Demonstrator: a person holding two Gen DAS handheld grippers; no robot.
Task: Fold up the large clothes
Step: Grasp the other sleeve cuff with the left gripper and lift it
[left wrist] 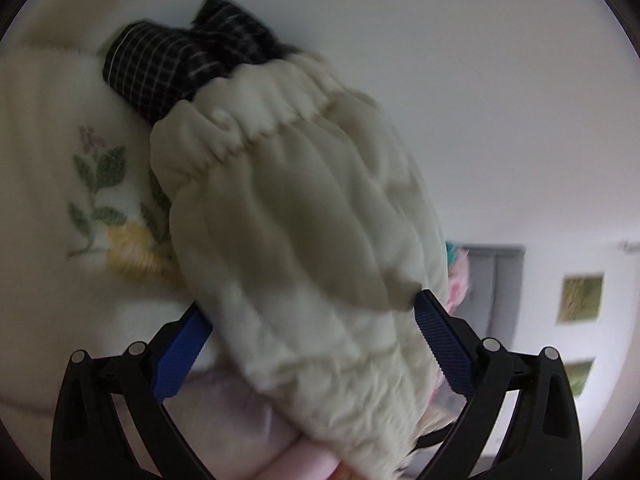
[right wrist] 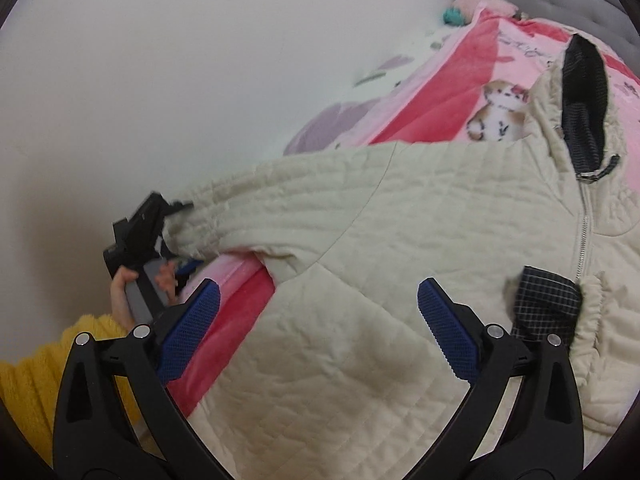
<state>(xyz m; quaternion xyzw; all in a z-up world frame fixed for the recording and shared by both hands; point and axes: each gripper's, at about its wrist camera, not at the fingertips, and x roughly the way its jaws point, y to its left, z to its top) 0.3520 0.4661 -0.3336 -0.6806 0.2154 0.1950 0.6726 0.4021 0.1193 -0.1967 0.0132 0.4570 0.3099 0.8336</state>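
While the cream quilted jacket point(right wrist: 400, 248) lies spread on the pink blanket point(right wrist: 436, 92) of the bed, the left gripper point(left wrist: 312, 344) holds one sleeve point(left wrist: 296, 216) lifted. Its jaws look wide-set around the bunched sleeve; whether they actually pinch it, I cannot tell. Cuff with checked lining point(left wrist: 160, 68) points straight ahead of those jaws, so the sleeve's long axis runs along the fingers, probably to swing it over the body. The right gripper point(right wrist: 318, 332) hovers with jaws spread, empty, above the jacket front. The zipper point(right wrist: 582, 232) runs ahead and right of those jaws toward the collar point(right wrist: 584, 92).
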